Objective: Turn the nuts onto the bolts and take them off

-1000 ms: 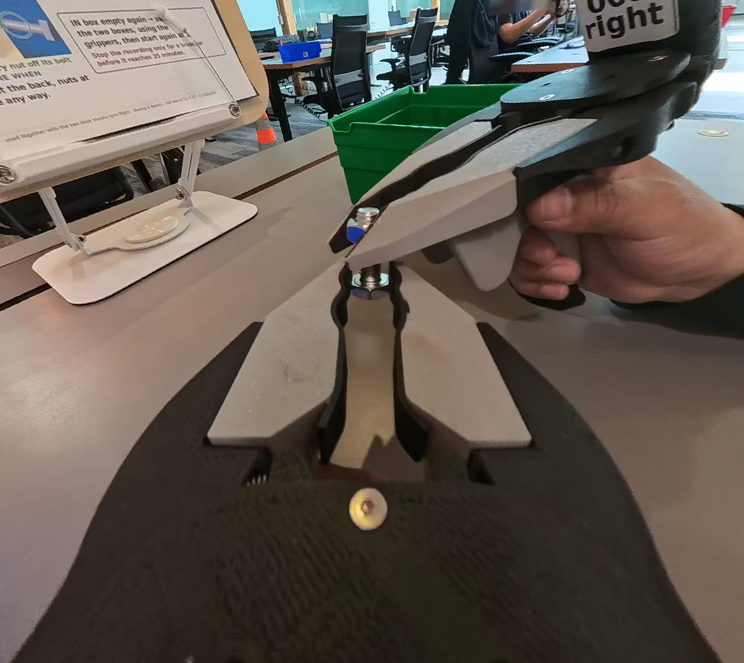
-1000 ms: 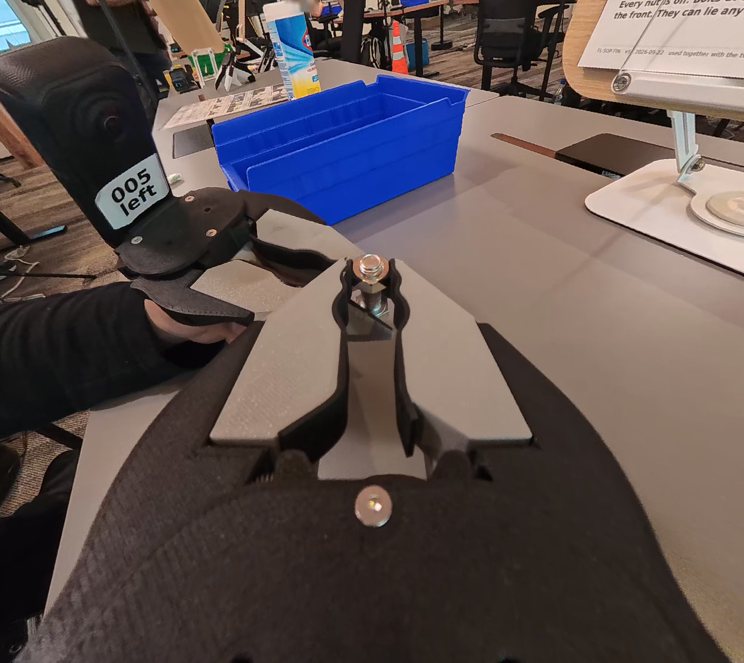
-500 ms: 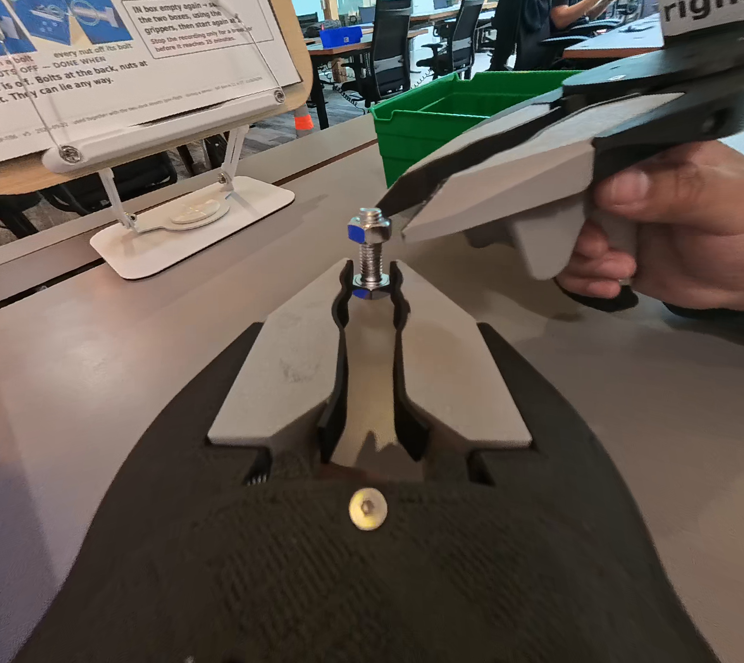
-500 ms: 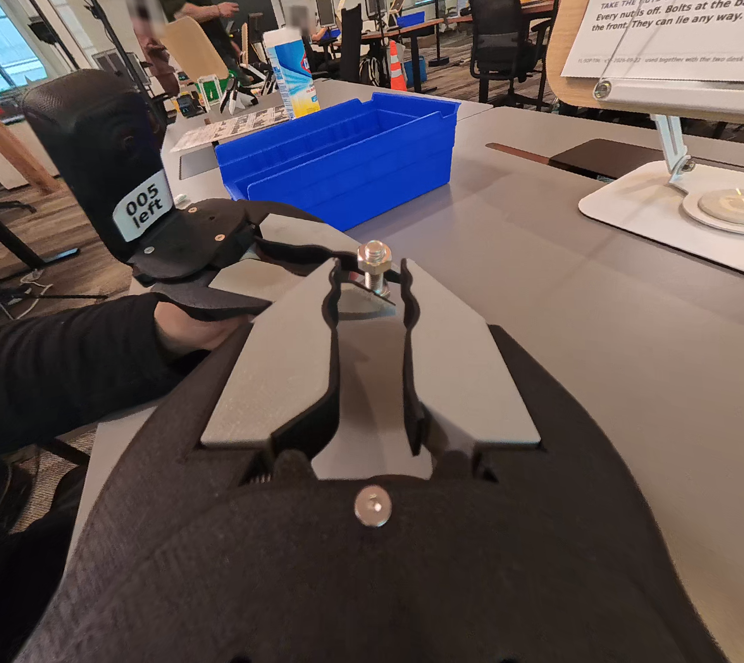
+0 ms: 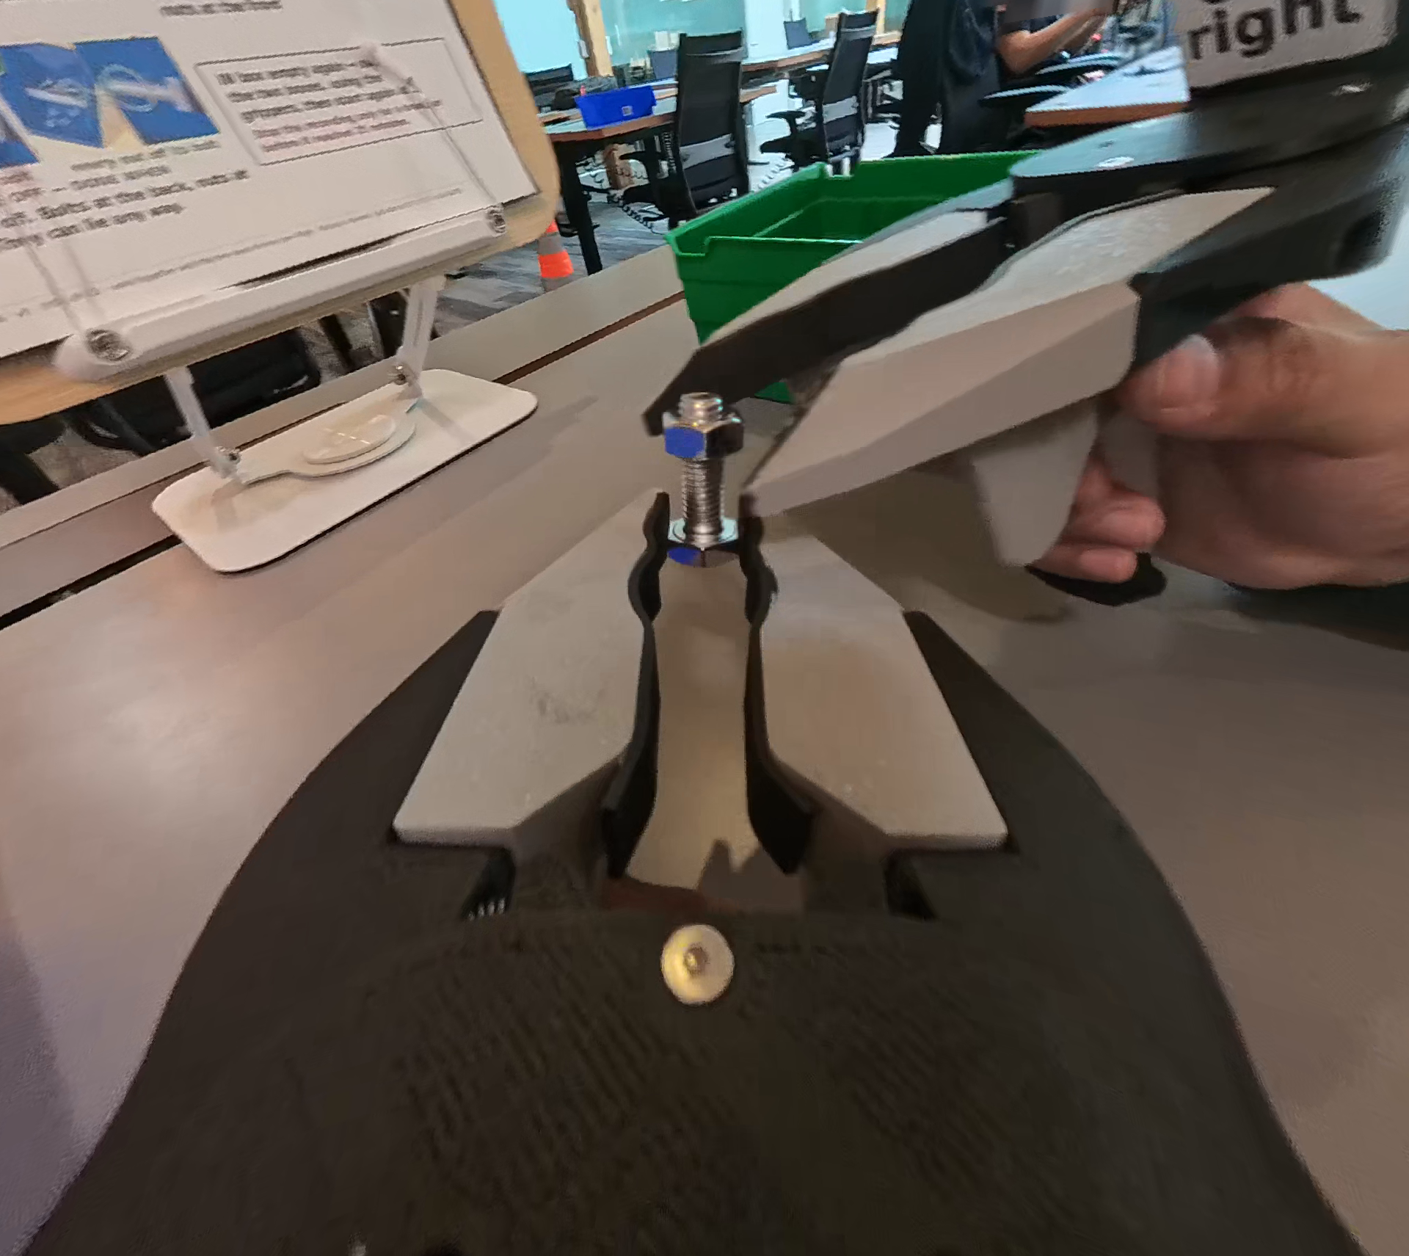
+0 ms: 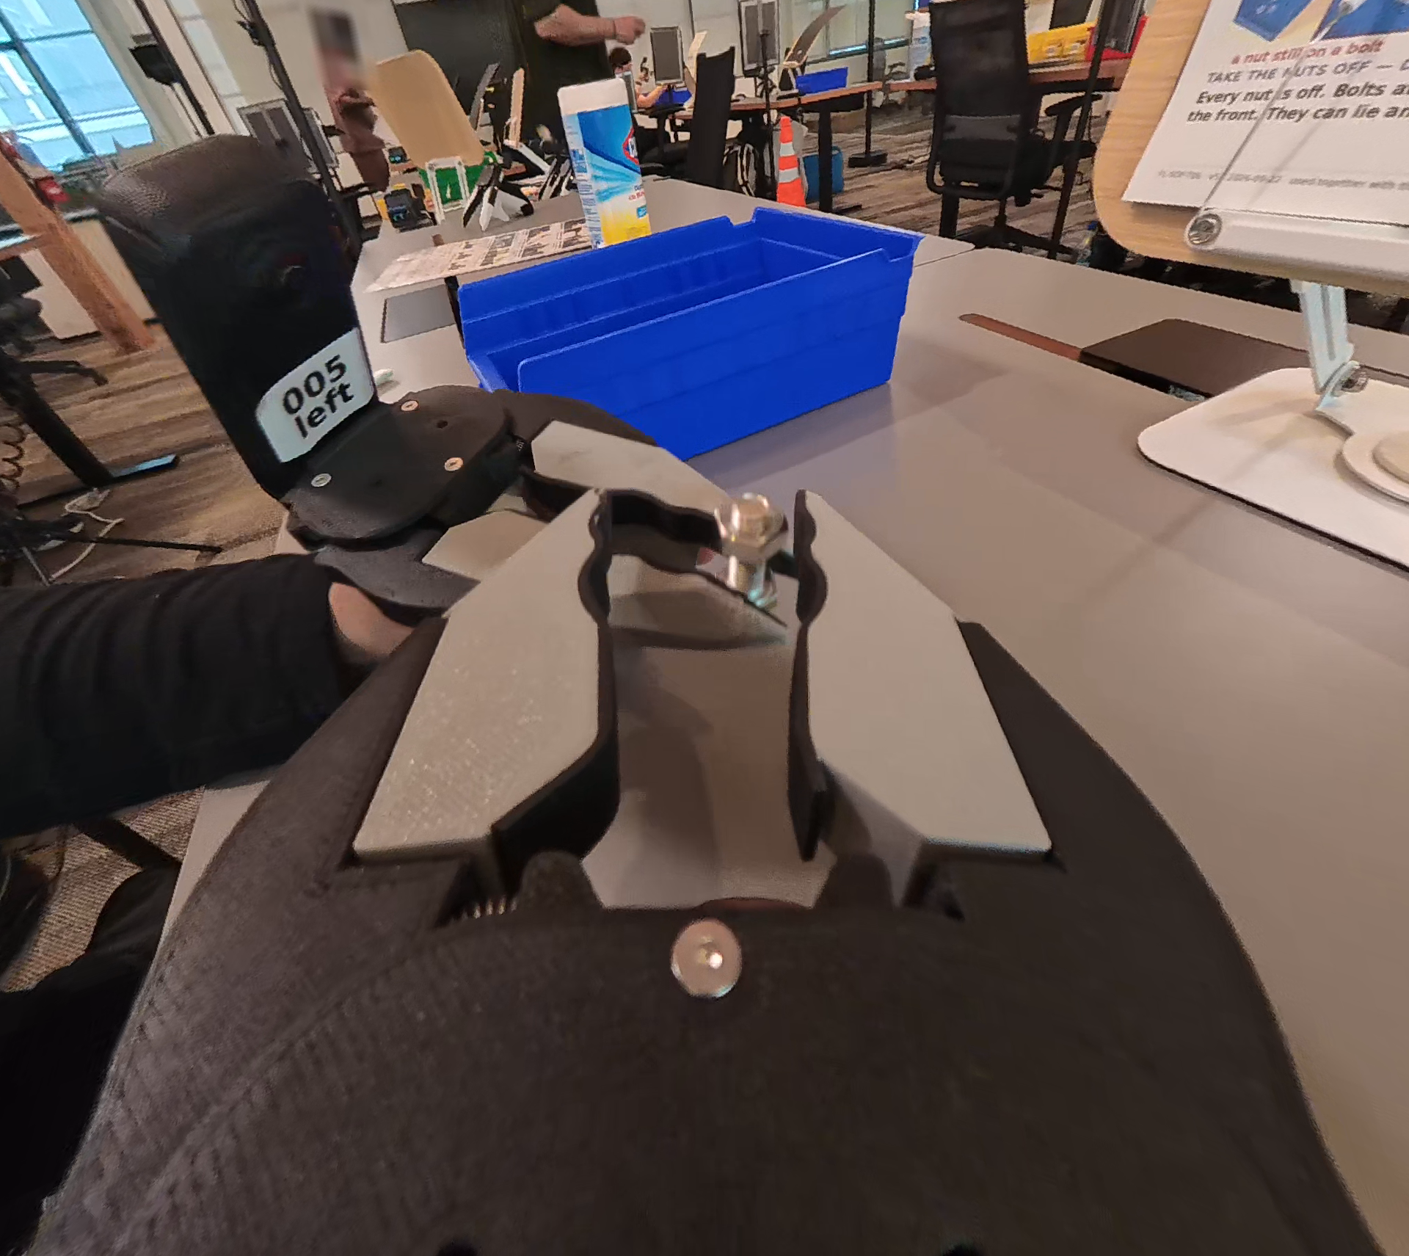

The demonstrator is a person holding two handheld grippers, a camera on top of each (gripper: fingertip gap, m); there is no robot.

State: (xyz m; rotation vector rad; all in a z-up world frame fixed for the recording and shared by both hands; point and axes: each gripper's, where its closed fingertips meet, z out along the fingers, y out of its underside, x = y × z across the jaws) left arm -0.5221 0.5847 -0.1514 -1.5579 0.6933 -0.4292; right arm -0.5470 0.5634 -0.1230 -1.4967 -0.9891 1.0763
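Observation:
A steel bolt (image 5: 700, 495) stands upright with its head clamped between the tips of my left gripper (image 5: 701, 533), which is shut on it. A hex nut (image 5: 701, 435) with a blue mark sits near the top of the thread. My right gripper (image 5: 709, 457) reaches in from the right, open, with one finger on each side of the nut. In the right wrist view the nut (image 6: 751, 524) is close to the right finger of my open right gripper (image 6: 701, 548), without a clear grip. The left gripper (image 6: 732, 582) holds the bolt (image 6: 751, 579) from the left.
A green bin (image 5: 800, 228) stands behind the bolt on the grey table (image 5: 229, 647). A blue bin (image 6: 686, 335) stands beyond the left gripper, with a wipes canister (image 6: 606, 174) behind it. An instruction board on a white stand (image 5: 343, 464) is at the table's far side. People and office chairs are in the background. My left and right fingertips are right by each other.
My right gripper was shut on the nut, then opened and drew back to the right. Now it has come in again, wider open, astride the nut. The left gripper still holds the bolt.

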